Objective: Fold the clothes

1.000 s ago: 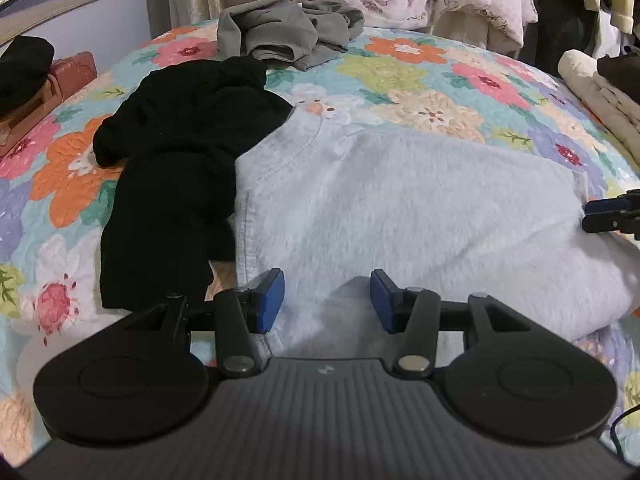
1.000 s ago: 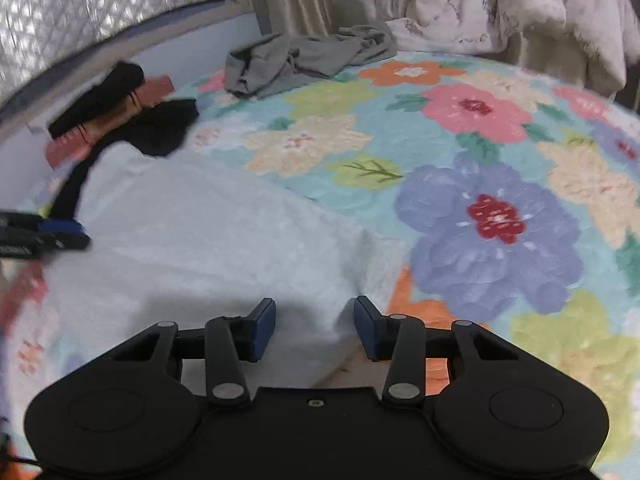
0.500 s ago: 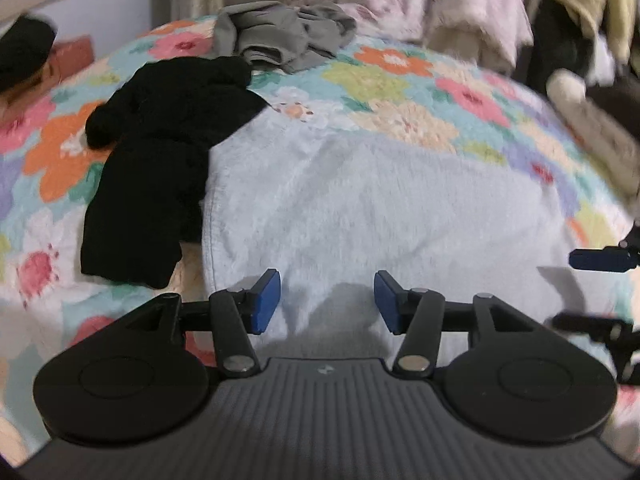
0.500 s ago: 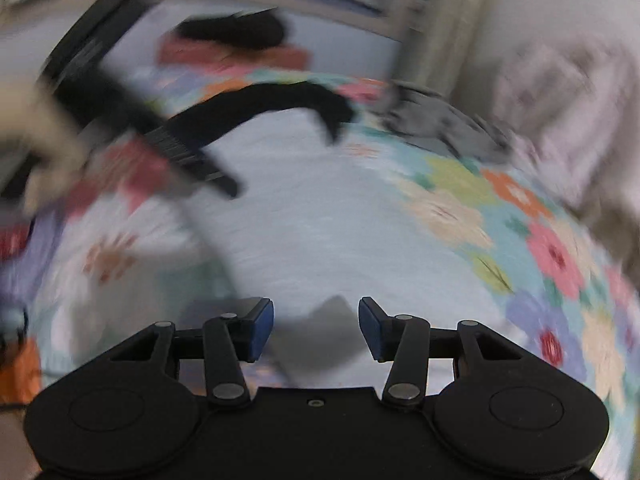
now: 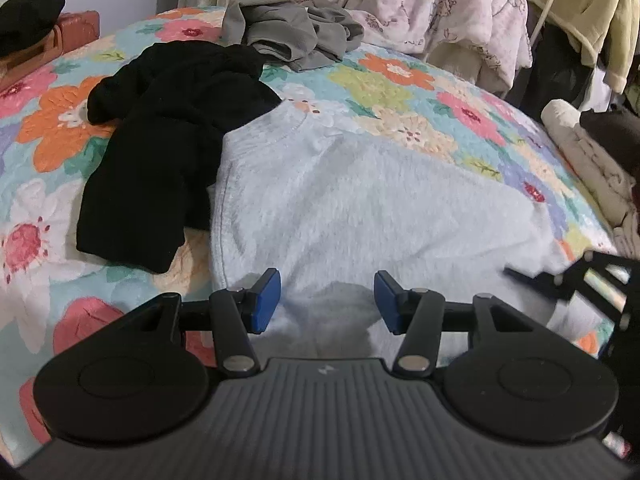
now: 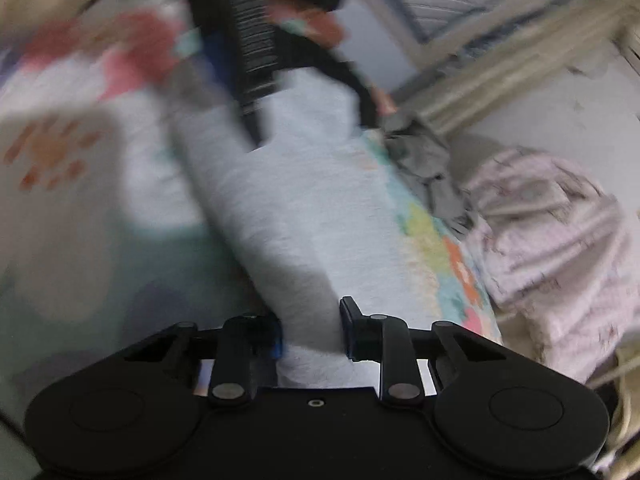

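Observation:
A light grey fleece sweater (image 5: 360,208) lies folded flat on the floral quilt (image 5: 420,92). My left gripper (image 5: 326,300) is open and empty, its blue pads just above the sweater's near edge. My right gripper (image 6: 312,330) is open, with the sweater's edge (image 6: 304,248) lying between its fingers; the view is blurred and tilted. The right gripper also shows at the right edge of the left wrist view (image 5: 568,276), at the sweater's right side. The left gripper appears as a dark blur in the right wrist view (image 6: 252,60).
A black garment (image 5: 160,152) lies left of the sweater, touching its collar. A crumpled grey garment (image 5: 292,32) lies at the far side. Pink bedding (image 5: 420,8) hangs behind. Folded cream clothes (image 5: 584,152) lie at the right. A brown box (image 5: 76,28) stands far left.
My right gripper has swung round fast and tilted, coming to the sweater's right edge with its jaws narrower than before. My left gripper has stayed open over the near edge.

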`<state>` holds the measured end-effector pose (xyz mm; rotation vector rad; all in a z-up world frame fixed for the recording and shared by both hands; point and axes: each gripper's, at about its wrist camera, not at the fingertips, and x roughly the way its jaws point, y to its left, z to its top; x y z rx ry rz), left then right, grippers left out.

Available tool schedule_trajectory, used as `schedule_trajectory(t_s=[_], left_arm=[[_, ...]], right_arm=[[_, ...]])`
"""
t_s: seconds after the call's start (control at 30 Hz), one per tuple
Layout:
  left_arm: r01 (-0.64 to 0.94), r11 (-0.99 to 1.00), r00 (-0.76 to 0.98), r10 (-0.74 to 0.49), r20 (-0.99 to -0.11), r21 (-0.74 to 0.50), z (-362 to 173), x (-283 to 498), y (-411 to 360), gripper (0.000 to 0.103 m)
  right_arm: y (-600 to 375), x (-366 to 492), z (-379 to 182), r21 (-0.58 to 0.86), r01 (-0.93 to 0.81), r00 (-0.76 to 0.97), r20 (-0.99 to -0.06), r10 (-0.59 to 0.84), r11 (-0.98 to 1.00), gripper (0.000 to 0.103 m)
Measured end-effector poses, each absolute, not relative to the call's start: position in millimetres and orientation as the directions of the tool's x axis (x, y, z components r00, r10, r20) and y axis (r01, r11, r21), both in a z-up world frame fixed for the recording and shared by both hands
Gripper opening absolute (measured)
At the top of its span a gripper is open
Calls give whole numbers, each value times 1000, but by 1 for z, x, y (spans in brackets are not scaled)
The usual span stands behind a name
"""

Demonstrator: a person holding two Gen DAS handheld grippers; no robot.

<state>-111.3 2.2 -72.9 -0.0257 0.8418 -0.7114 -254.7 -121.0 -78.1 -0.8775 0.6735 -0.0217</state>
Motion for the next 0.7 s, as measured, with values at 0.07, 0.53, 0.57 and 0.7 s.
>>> schedule_trajectory(t_s=[0.07, 0.53, 0.57, 0.7], left_arm=[[568, 760, 439, -604, -665, -316, -72, -113, 0, 51], [620, 703, 404, -666, -627, -348, -71, -117, -4, 51], [603, 686, 379, -696, -611, -407, -69, -115, 0, 49], [539, 590, 278, -798, -534, -602, -64, -109, 3, 44]], right_arm=[[-125, -251, -65, -718, -202, 803, -511, -307, 666, 27], [-137, -238, -48, -628, -157, 781, -552, -294, 763, 22], [-135, -239, -40, -654, -139, 801, -516, -303, 744, 22], [-136, -247, -4, -605, -59, 867, -426, -260, 794, 21]])
